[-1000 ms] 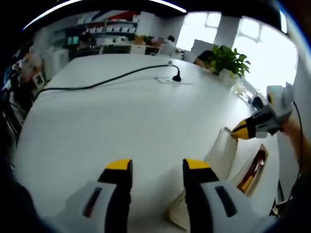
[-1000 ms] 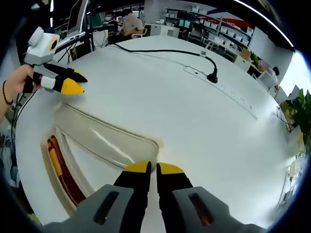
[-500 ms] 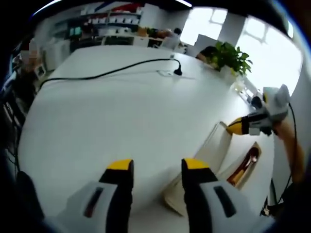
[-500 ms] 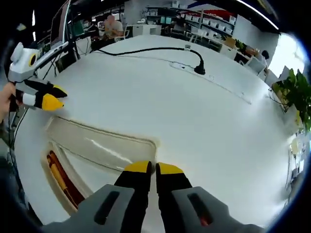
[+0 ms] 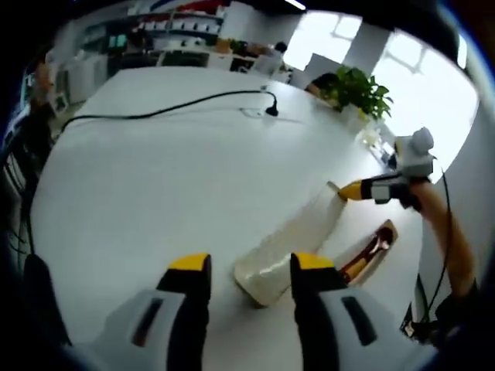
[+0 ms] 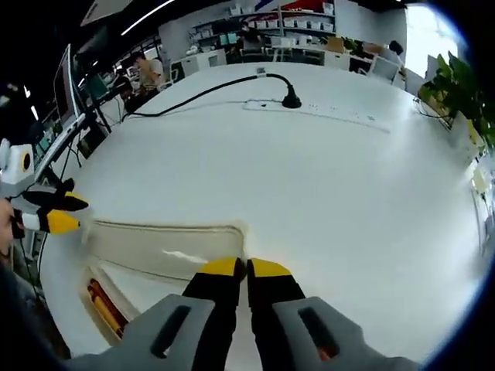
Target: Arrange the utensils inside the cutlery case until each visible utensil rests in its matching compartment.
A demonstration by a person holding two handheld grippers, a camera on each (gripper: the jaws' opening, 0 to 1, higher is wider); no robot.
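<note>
A cream, see-through cutlery case lid point(image 5: 288, 246) lies on the white table point(image 5: 155, 178), its near end between my left jaws' tips. Beside it is the case's tray point(image 5: 380, 246), holding red and orange utensils point(image 5: 363, 255). My left gripper point(image 5: 249, 267) is open with nothing held. My right gripper point(image 5: 349, 190) comes in from the right, its tip at the lid's far corner. In the right gripper view, my right gripper point(image 6: 236, 268) is shut on the corner of the lid point(image 6: 162, 249). The utensils point(image 6: 104, 305) lie lower left, and the left gripper point(image 6: 68, 213) stands open at the far left.
A black cable point(image 5: 170, 112) runs to a power strip point(image 6: 325, 114) at the far side of the table. A potted plant point(image 5: 357, 91) stands at the back right edge. People sit at desks point(image 6: 147, 71) beyond the table.
Both views have swung. The lid now reaches closer to my left jaws than before. My right gripper has stayed shut at the lid's corner, and the left has stayed open.
</note>
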